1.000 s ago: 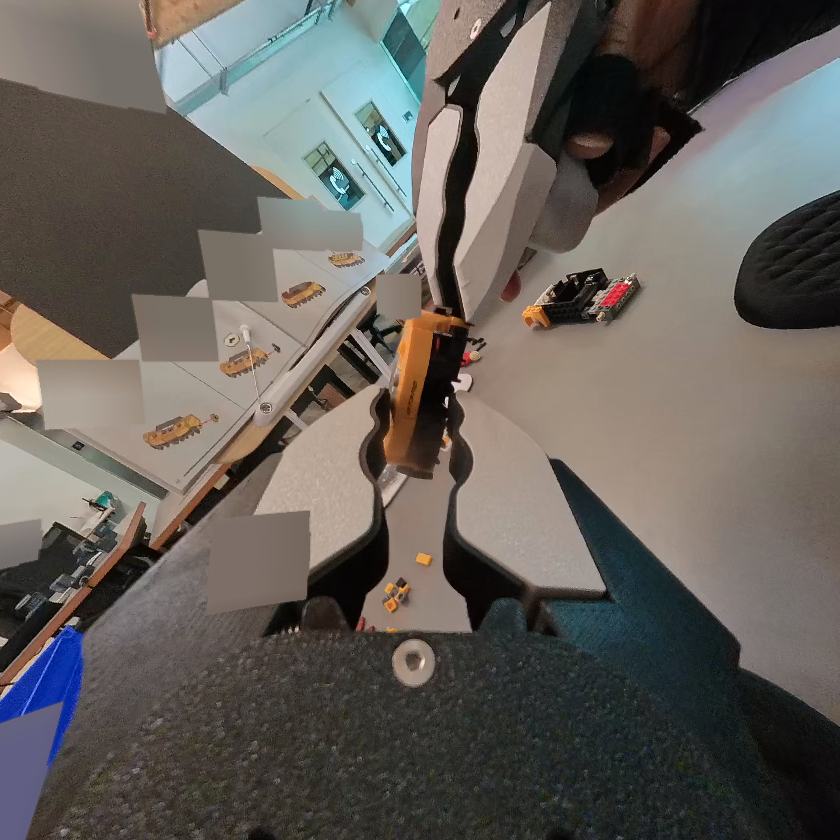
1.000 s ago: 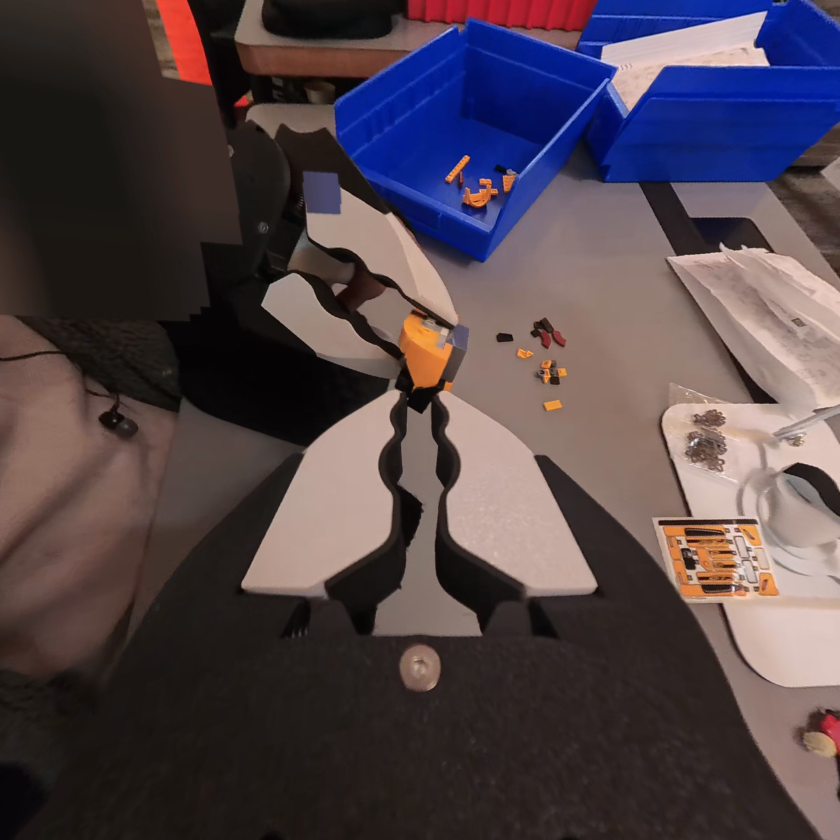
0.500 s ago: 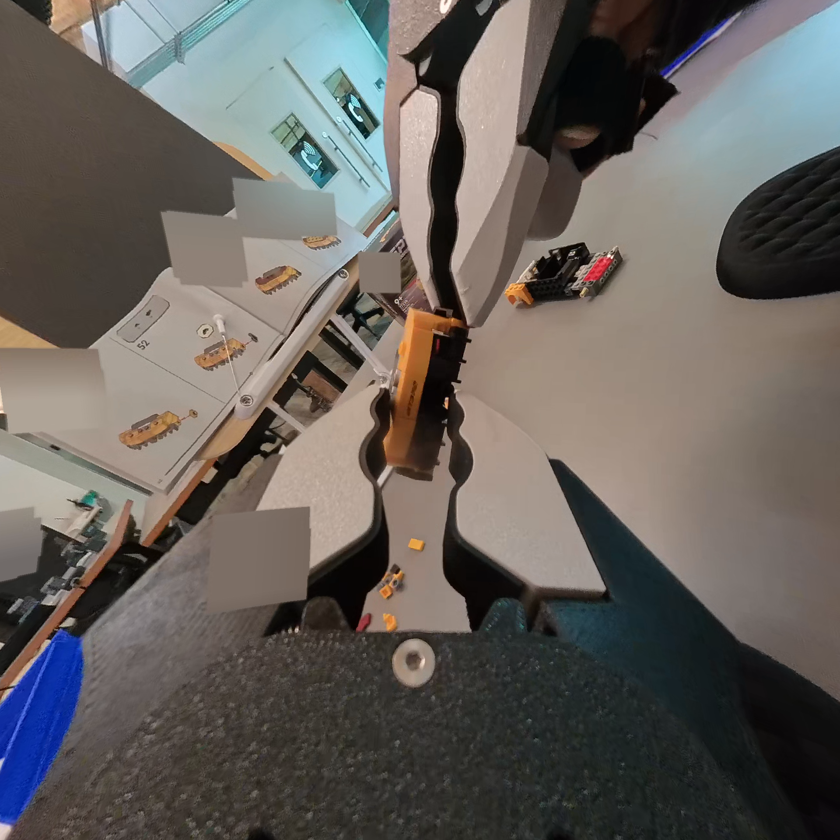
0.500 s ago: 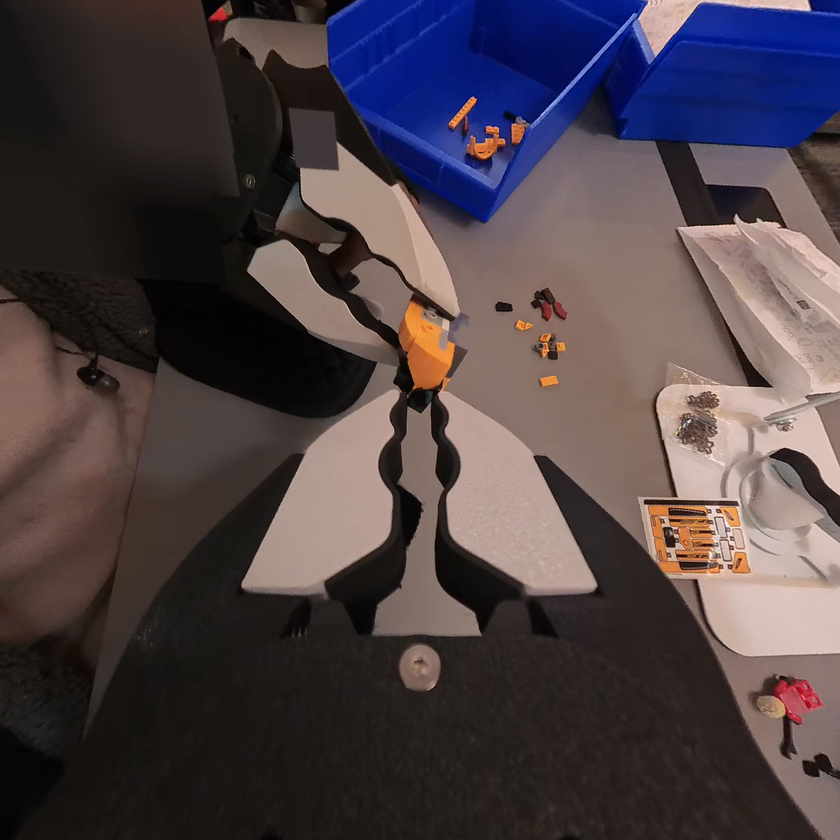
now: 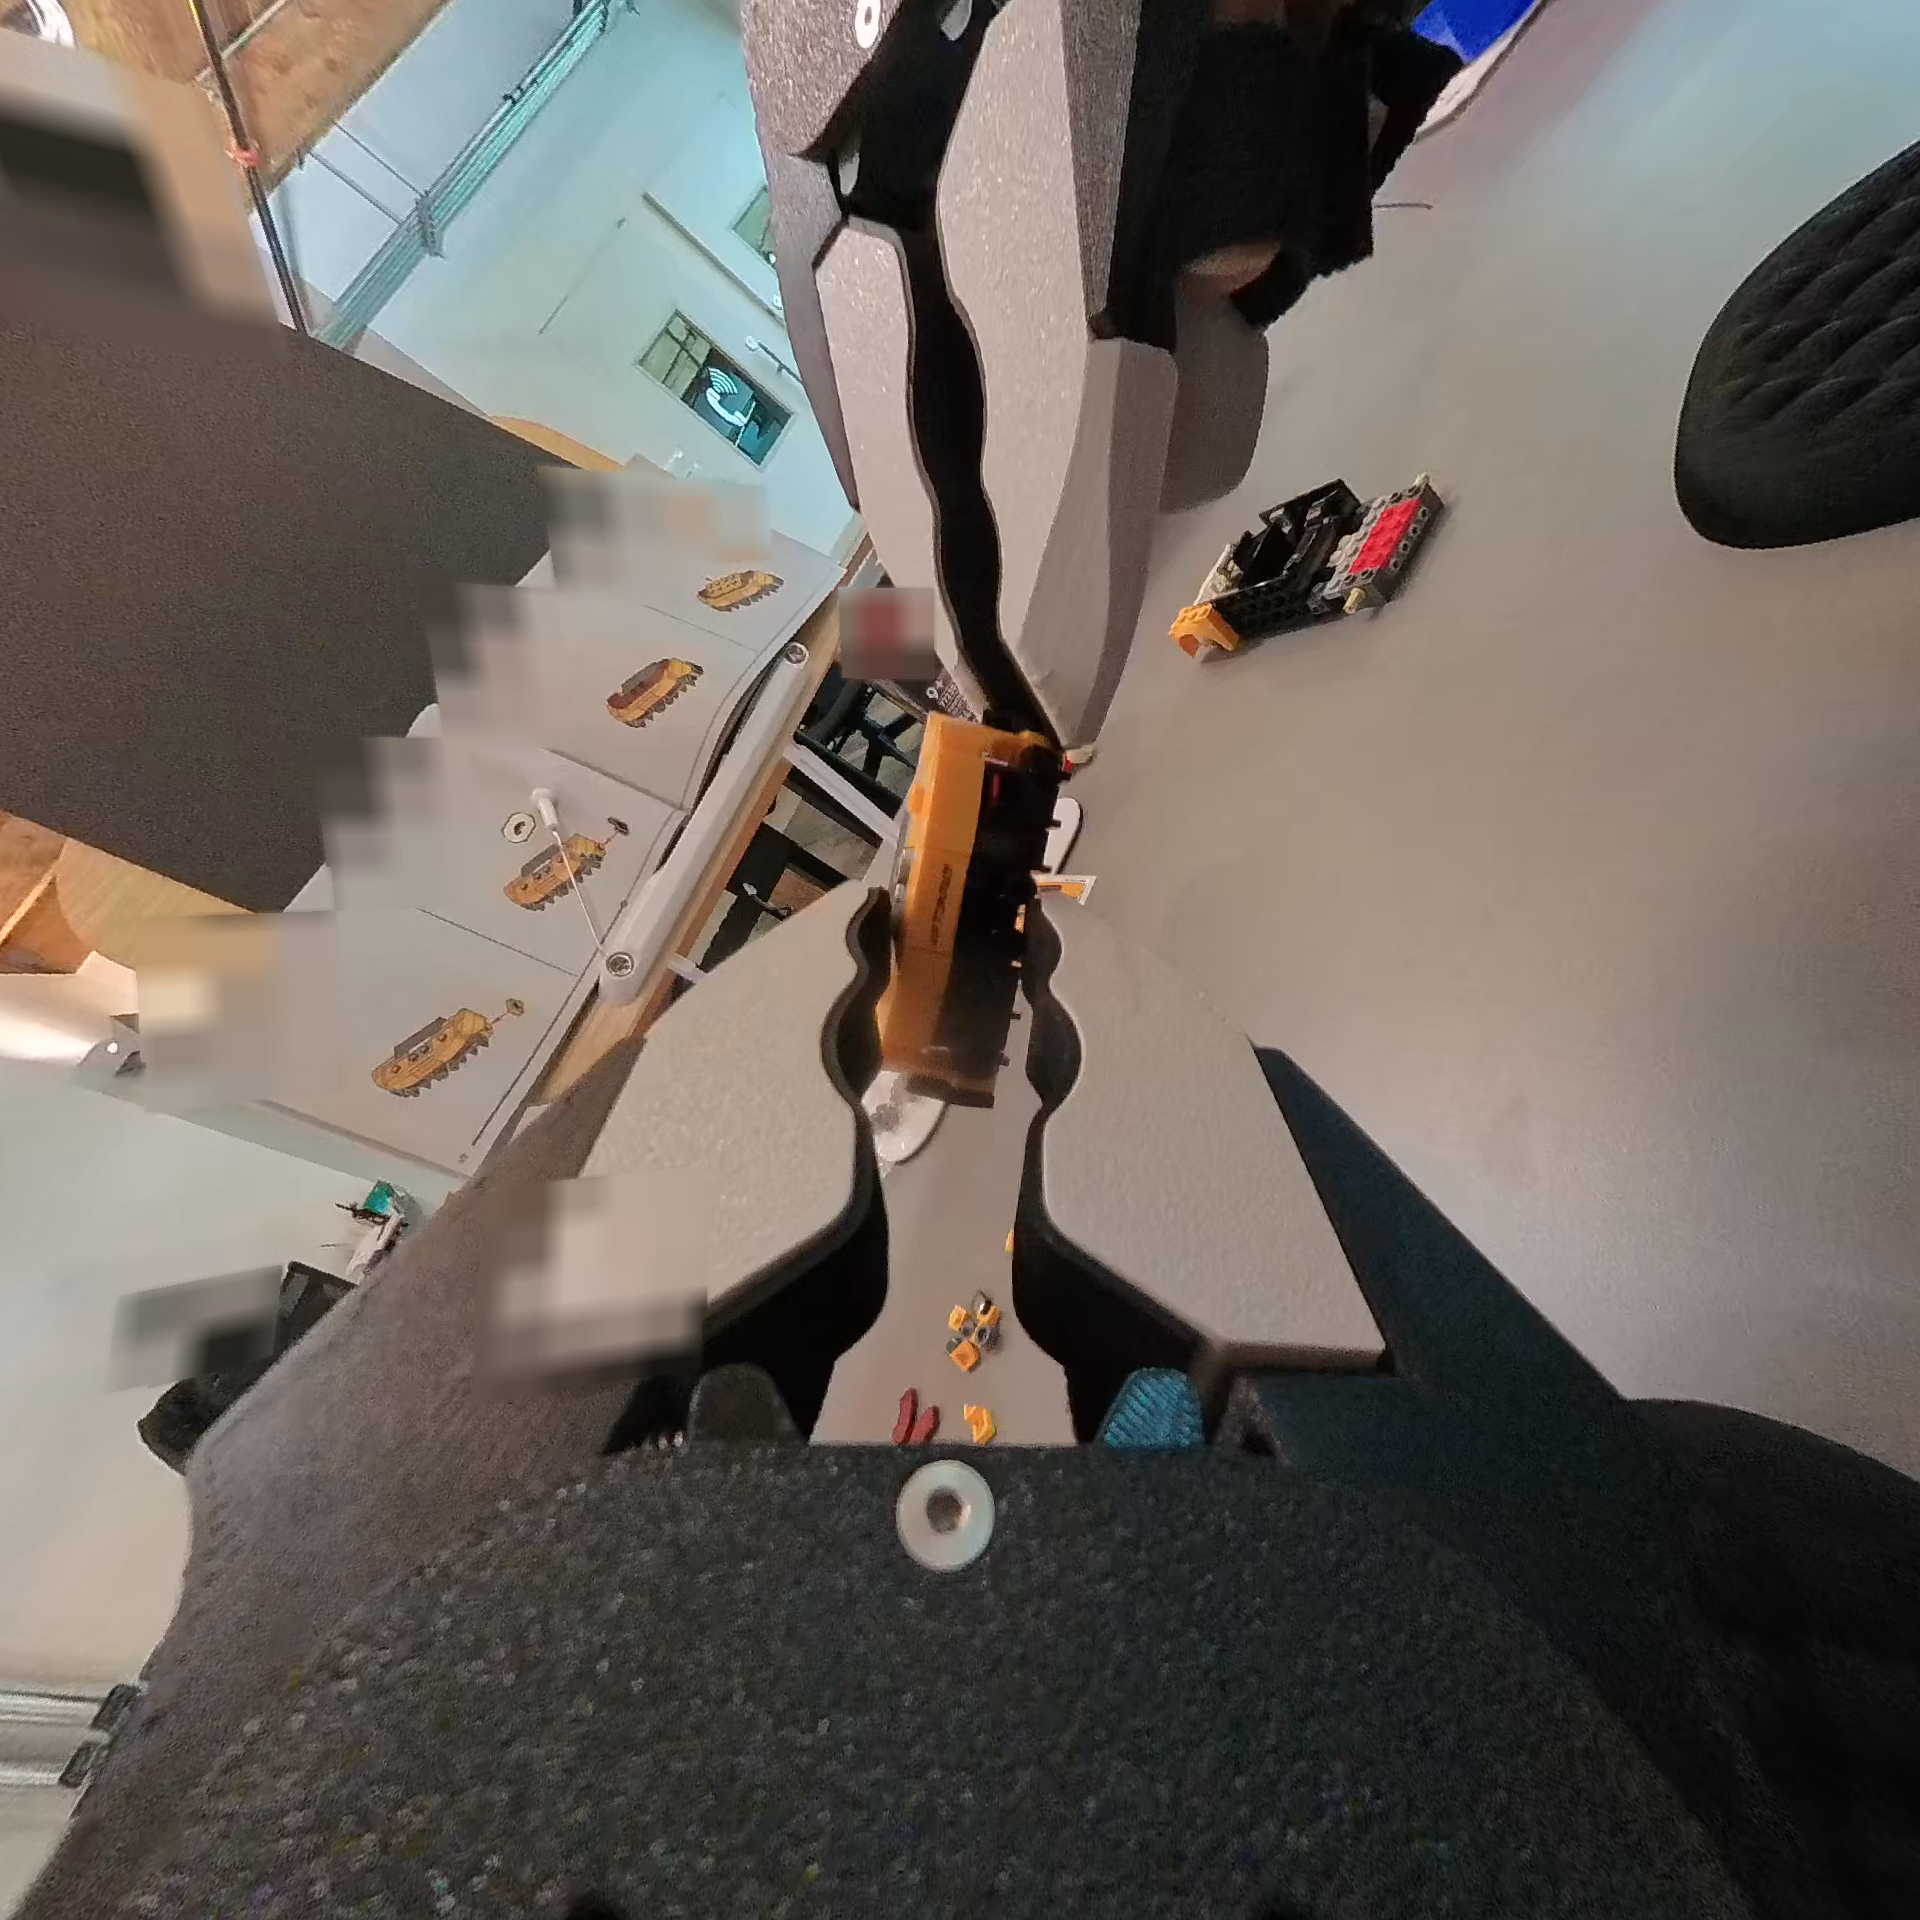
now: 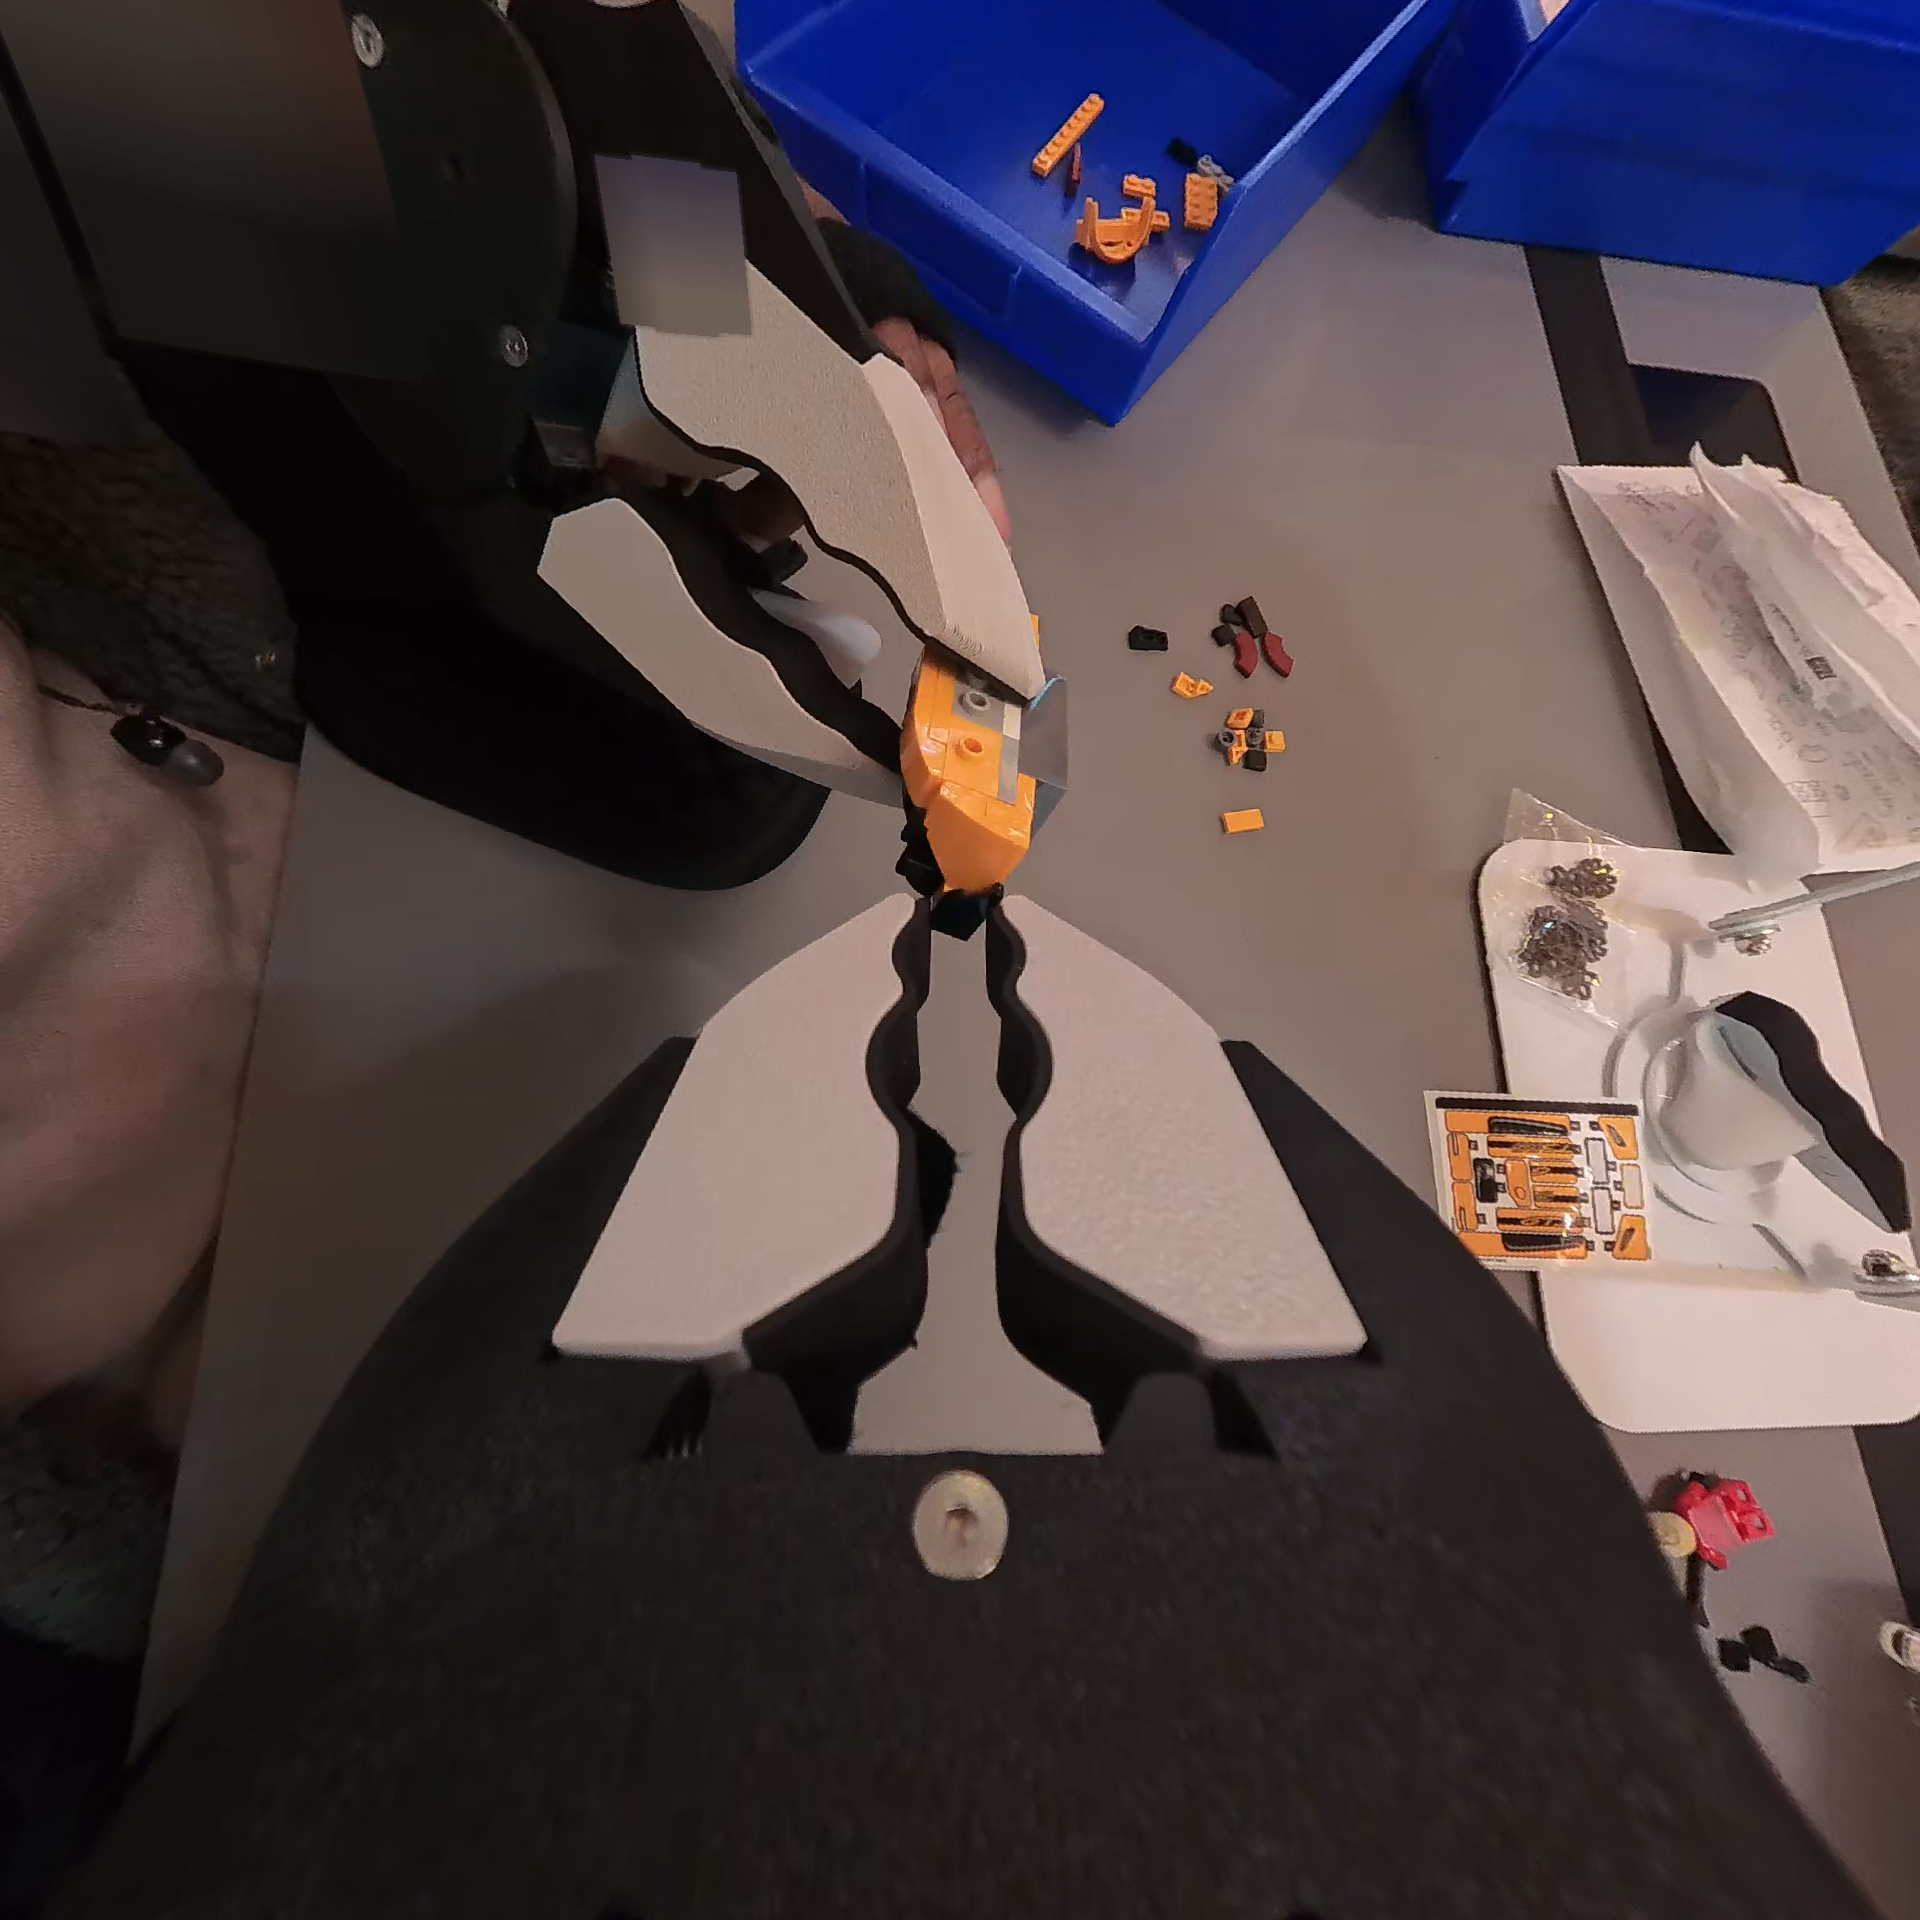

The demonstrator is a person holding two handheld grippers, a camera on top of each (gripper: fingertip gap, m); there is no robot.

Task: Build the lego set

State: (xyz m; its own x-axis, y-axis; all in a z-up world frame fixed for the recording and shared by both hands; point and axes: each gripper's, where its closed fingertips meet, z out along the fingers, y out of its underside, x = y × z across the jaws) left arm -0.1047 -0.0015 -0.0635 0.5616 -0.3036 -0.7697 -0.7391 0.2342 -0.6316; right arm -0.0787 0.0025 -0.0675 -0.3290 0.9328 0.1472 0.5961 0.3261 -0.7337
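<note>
Orange-and-black lego sub-assembly (image 6: 971, 790): held above the grey bench (image 6: 1351, 582), pinched by left tool (image 5: 961, 935) at its long sides and right tool (image 6: 954, 920) at its black end. Light, rigid, pops apart; grip solid flanks.

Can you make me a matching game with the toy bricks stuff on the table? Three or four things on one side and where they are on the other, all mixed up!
Things:
1. orange lego piece
2. sticker sheet
3. orange curved brick
4. black and red lego build

Places:
A. inside the blue bin
B. lying on the grey table, alone, beside a black cushion
C. gripped at one end by the left gripper and at the other by the right gripper
D. flat on the white board

Pairs: 1-C, 2-D, 3-A, 4-B
</note>
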